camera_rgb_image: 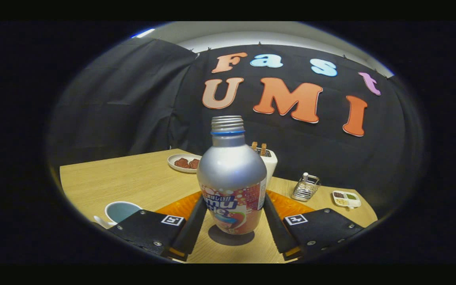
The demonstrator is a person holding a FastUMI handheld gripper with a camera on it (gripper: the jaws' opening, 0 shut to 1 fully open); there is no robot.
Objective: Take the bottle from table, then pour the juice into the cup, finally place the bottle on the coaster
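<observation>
1. the tool point(232, 221) has its two fingers pressed on either side of the bottle's point(232, 178) lower body, so it is grasping the bottle; a dark shadow point(231, 237) under the base suggests the bottle is just clear of the tabletop point(133, 178), though this is hard to be sure of.
2. the bottle is upright with no cap on its neck, so the carry is best kept level and slow until it is over the cup point(121, 211).
3. the cup is just left of the left finger, near; a short sideways move, then a tilt of the neck toward its mouth, should serve.
4. the orange coaster point(291, 206) lies right behind the bottle, showing on both sides of it.
5. further off are a plate point(184, 163), a white holder point(269, 162), a wire rack point(305, 188) and a small dish point(346, 199); none seems to lie on the way to the cup.
</observation>
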